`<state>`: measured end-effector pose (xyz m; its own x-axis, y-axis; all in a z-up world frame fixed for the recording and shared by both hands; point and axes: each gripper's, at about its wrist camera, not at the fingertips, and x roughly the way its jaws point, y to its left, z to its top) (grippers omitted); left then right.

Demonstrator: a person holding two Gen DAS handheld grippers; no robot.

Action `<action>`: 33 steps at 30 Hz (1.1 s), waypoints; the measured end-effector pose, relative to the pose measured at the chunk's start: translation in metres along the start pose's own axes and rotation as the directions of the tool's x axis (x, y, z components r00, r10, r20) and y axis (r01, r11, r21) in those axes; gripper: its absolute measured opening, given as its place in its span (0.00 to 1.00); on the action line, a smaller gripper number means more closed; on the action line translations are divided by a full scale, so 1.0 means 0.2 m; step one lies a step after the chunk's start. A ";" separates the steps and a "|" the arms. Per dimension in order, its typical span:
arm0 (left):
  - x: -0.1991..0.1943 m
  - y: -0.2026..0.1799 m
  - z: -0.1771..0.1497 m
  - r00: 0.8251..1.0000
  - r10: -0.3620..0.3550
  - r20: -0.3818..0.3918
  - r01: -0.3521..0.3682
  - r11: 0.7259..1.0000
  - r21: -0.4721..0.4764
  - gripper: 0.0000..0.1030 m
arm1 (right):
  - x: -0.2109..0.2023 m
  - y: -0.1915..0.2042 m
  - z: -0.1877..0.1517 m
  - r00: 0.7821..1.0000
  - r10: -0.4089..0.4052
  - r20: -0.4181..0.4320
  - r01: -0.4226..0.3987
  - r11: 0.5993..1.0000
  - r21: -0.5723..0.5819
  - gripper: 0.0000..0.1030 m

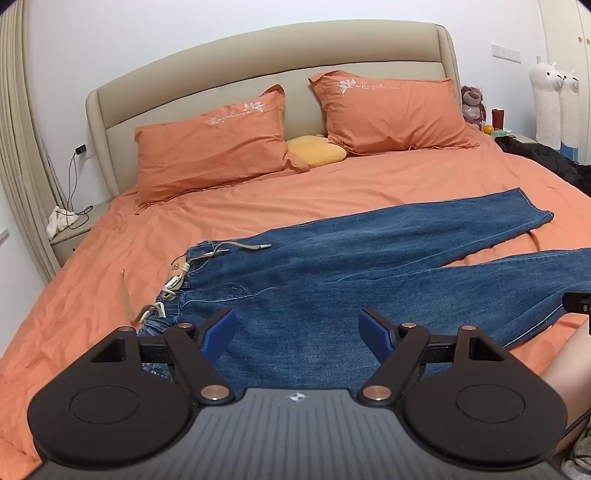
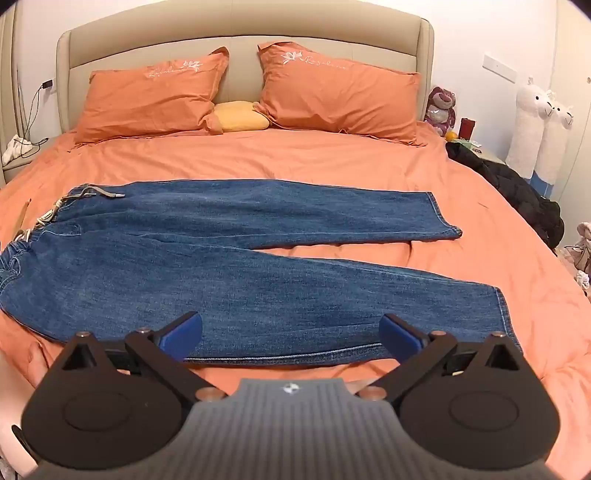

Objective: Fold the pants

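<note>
Left wrist view: my left tool (image 1: 297, 330) wide open, empty, over jeans (image 1: 369, 273) lying flat on bed (image 1: 92, 258); drawstring (image 1: 243, 246) loose at waistband.
Right wrist view: my right tool (image 2: 291, 334) wide open, empty, above near leg hem; pillows (image 2: 155, 99), black jacket (image 2: 524, 195) well apart.

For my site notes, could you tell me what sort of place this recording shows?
Most likely a home bedroom: a bed with a padded headboard, two orange pillows on orange bedding, and plush toys by the wall. Blue jeans lie spread on the bed.
</note>
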<state>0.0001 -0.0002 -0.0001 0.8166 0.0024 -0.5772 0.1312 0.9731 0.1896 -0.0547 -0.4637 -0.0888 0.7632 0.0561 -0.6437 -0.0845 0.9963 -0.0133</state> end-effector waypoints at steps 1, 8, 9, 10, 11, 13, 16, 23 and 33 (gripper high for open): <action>0.00 0.00 0.00 1.000 0.001 0.001 -0.001 1.000 -0.001 0.86 | 0.00 0.00 0.00 1.000 0.000 -0.002 0.000 1.000 0.000 0.95; 0.00 0.00 -0.01 1.000 -0.003 -0.005 0.003 1.000 -0.008 0.86 | -0.01 0.01 0.01 1.000 -0.002 -0.004 0.002 1.000 -0.007 0.95; 0.00 0.00 -0.02 1.000 -0.004 -0.008 0.004 1.000 -0.010 0.86 | -0.01 0.01 0.01 1.000 -0.002 -0.003 0.002 1.000 -0.008 0.95; 0.01 -0.01 -0.02 1.000 -0.005 -0.011 0.005 1.000 -0.009 0.86 | -0.02 0.00 0.01 1.000 -0.003 0.000 0.003 1.000 -0.003 0.95; 0.02 -0.01 -0.02 1.000 -0.004 -0.013 0.004 1.000 -0.008 0.86 | -0.03 0.00 0.01 1.000 -0.004 0.000 0.004 1.000 -0.003 0.95; 0.02 -0.01 -0.03 1.000 -0.006 -0.018 0.006 1.000 -0.006 0.86 | -0.03 0.00 0.01 1.000 -0.005 0.001 0.005 1.000 -0.001 0.95; 0.02 0.00 -0.03 0.999 -0.014 -0.029 0.013 1.000 -0.010 0.86 | -0.03 0.00 0.02 1.000 -0.005 -0.002 0.005 1.000 0.003 0.95; 0.03 0.01 -0.04 0.999 -0.020 -0.047 0.019 1.000 -0.012 0.86 | -0.05 0.01 0.01 1.000 -0.013 -0.001 0.013 1.000 0.012 0.95; 0.04 0.01 -0.04 0.998 -0.019 -0.056 0.019 1.000 -0.009 0.86 | -0.04 0.01 0.01 1.000 -0.017 -0.014 0.017 1.000 0.025 0.95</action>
<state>0.0023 0.0038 -0.0102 0.7813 -0.0037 -0.6242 0.1418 0.9749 0.1718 -0.0598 -0.4628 -0.0811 0.7553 0.0385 -0.6543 -0.0556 0.9984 -0.0054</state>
